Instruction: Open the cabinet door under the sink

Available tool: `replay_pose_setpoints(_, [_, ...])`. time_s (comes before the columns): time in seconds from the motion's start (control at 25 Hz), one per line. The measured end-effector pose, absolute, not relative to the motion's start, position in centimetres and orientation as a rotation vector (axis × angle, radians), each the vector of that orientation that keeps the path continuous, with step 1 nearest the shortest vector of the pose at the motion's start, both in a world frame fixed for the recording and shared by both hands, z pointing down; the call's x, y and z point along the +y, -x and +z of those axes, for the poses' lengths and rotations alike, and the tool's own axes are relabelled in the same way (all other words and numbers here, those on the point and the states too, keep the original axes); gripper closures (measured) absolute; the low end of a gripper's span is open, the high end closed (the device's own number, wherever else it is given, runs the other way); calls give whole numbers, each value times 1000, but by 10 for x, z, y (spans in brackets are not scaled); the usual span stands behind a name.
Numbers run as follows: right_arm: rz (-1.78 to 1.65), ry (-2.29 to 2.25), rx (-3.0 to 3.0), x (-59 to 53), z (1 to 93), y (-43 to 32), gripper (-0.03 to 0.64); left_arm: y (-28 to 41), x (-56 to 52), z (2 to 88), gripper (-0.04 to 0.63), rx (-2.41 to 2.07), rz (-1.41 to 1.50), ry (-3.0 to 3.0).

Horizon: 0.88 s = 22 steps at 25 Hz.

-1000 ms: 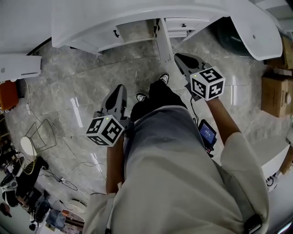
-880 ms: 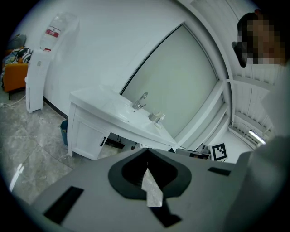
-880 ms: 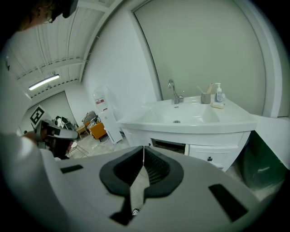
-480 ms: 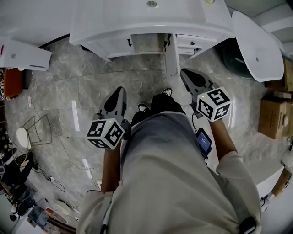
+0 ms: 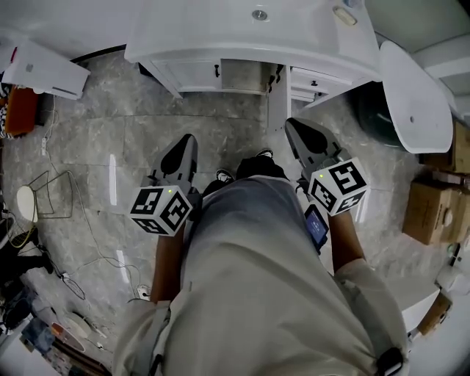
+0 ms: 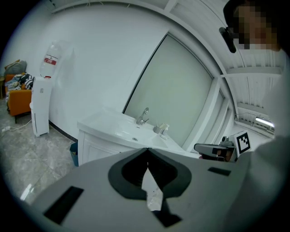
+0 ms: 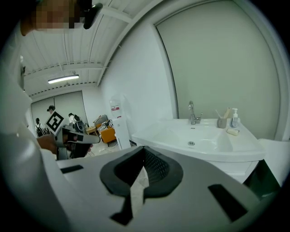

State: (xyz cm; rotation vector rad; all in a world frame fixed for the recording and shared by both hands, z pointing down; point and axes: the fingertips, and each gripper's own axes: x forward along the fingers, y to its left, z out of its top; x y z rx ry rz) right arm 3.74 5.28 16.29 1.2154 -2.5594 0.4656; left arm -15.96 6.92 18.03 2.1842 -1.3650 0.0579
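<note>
Between the jaws of the grey left gripper [image 6: 147, 150] there is nothing; the tips meet. The grey right gripper [image 7: 144, 148] is likewise closed and empty. Ahead of both tips, well apart, the white cabinet door with a small dark handle [image 5: 197, 75] stands under the white basin sink [image 5: 242, 22], above the grey marble floor [image 5: 110, 147]

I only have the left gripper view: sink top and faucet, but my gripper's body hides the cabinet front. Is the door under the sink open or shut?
Observer: In the head view one white door juts out from the vanity toward the person, edge on. It looks open.
Operator: And the other door?
Observer: The left door lies flush with the front, its dark handle at its right edge.
Operator: Is the right gripper holding anything?
Observer: No. The right gripper has its jaws together with nothing between them.
</note>
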Motion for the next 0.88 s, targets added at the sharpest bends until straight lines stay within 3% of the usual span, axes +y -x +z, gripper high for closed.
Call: replay_pose_setpoints(0.88, [499,-1087,-2536,59,178,-22,606,166,80,198,595,-1342,3,-2094])
